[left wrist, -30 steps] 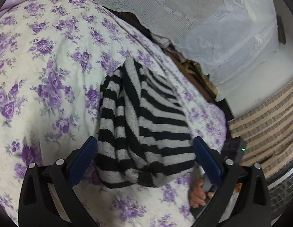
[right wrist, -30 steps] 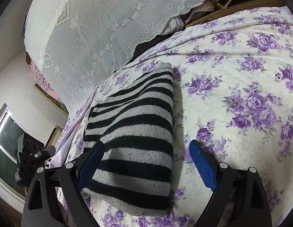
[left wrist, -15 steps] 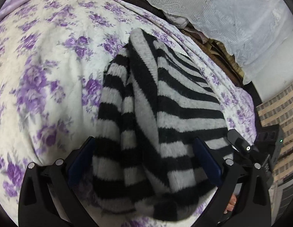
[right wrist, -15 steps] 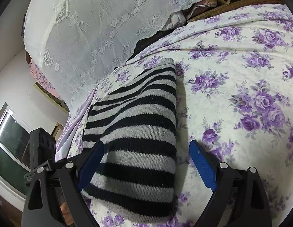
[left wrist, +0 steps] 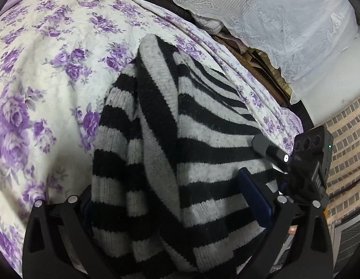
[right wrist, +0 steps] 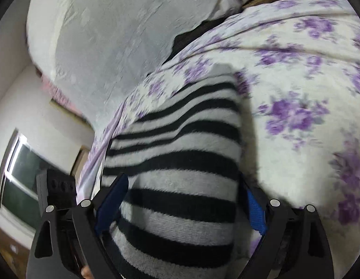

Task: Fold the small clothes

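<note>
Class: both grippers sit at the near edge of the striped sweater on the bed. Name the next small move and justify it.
Probably close both grippers on the near edge. The striped sweater already lies between the open fingers of the left gripper and right gripper, flat on the floral bedspread, neither clamped yet.

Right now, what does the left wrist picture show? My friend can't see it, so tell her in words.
A black and grey striped sweater, partly folded, lies on a white bedspread with purple flowers. It fills the space between the open fingers of the left hand-held gripper. The right hand-held gripper shows at the sweater's right edge, and white lace hangs behind the bed.
</note>
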The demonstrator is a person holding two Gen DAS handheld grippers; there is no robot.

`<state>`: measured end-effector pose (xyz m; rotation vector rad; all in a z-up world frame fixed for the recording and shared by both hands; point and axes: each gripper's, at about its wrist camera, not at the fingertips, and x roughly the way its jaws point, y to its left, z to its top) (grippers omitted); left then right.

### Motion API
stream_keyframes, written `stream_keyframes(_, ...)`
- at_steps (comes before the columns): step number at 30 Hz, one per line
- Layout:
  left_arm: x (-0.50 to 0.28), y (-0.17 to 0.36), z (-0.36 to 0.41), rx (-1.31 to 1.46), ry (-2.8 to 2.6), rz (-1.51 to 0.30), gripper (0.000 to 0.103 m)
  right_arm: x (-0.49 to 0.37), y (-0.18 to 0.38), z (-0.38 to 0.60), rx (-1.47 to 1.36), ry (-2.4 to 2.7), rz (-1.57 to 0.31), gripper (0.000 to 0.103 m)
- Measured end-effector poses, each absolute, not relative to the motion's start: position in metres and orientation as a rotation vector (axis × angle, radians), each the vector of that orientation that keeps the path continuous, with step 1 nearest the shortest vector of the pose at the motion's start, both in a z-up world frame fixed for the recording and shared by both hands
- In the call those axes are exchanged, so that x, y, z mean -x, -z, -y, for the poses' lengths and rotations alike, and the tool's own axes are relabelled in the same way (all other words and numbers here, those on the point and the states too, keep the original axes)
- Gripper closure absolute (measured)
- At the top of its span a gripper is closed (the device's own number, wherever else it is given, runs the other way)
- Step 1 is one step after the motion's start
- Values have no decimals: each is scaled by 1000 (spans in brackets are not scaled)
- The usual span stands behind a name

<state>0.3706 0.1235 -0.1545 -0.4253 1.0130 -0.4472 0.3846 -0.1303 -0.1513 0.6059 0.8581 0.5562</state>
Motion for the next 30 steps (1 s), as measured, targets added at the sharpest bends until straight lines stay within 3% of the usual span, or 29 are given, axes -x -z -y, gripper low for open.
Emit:
stream_keyframes(1,-370,154,-122,414,444,-1009,5,-384,151,128,-590,-558,-862,12)
stream_keyframes(4,-365,150,-119,391,434,-986,8,-377,151,127,-579,-533,-840,27)
stream_keyframes(8,-356,141,-112,323,398,-935,21,-364,140,121,-493,-513,-766,41)
stream_keyframes(18,-328,121,-107,237,381,-854,49,-330,115,119,-351,-458,-654,45)
stream_keyframes(25,-317,131,-100,276,408,-900,46,-314,122,142,-415,-440,-702,47)
stream_keyframes(30,-326,146,-113,364,382,-955,15,-309,125,144,-430,-436,-717,46)
